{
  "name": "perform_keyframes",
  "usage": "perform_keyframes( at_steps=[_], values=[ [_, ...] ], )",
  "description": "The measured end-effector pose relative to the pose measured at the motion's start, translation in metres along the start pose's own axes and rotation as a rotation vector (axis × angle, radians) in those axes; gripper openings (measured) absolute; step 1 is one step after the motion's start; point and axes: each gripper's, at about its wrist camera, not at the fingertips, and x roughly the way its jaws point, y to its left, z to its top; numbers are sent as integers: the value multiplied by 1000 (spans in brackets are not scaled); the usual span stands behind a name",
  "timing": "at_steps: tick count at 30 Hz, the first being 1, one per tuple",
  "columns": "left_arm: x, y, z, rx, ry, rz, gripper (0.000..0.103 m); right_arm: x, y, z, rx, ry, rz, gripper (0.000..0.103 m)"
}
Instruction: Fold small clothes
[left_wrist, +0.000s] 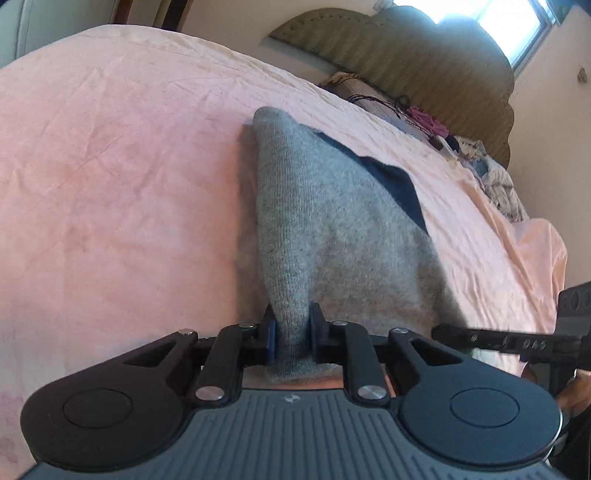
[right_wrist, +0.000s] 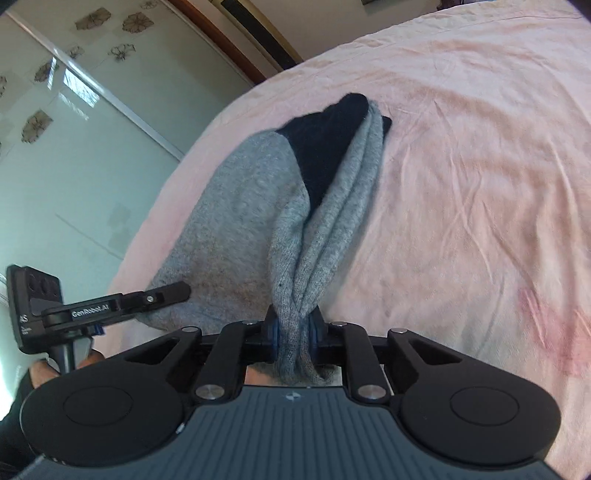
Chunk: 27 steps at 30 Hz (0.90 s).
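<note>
A small grey knitted garment (left_wrist: 325, 229) with a dark navy part (left_wrist: 391, 181) lies partly lifted over the pink bed sheet (left_wrist: 122, 177). My left gripper (left_wrist: 292, 332) is shut on one bunched grey edge of it. My right gripper (right_wrist: 293, 332) is shut on another bunched grey edge of the garment (right_wrist: 258, 206), whose navy part (right_wrist: 328, 147) points away from me. The garment hangs stretched between the two grippers. The right gripper shows at the right edge of the left wrist view (left_wrist: 509, 341), and the left gripper at the left of the right wrist view (right_wrist: 110, 306).
A padded olive headboard (left_wrist: 424, 55) stands at the far end of the bed, with a pile of clothes and pillows (left_wrist: 436, 125) below it. A glass wardrobe door with flower prints (right_wrist: 74, 129) stands beyond the bed edge. A bright window (left_wrist: 491, 22) is behind the headboard.
</note>
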Motion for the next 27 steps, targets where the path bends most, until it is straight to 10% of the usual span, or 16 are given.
perform_keyframes(
  at_steps=[2, 6, 12, 16, 24, 27],
  values=[
    [-15, -8, -5, 56, -52, 50, 26, -1, -7, -5, 15, -26, 23, 23],
    [-41, -55, -6, 293, -264, 208, 85, -29, -16, 13, 101, -156, 26, 57],
    [17, -117, -16, 620, -266, 175, 86, 3, 22, 101, 48, -248, 70, 59],
    [51, -98, -22, 547, -167, 126, 87, 65, 37, 126, -23, -109, -20, 84],
    [50, -85, -20, 501, -156, 77, 90, 73, 33, 111, -100, -124, -158, 67],
    [51, -85, -19, 494, -157, 70, 91, 60, 45, 105, -76, -144, -60, 69]
  ],
)
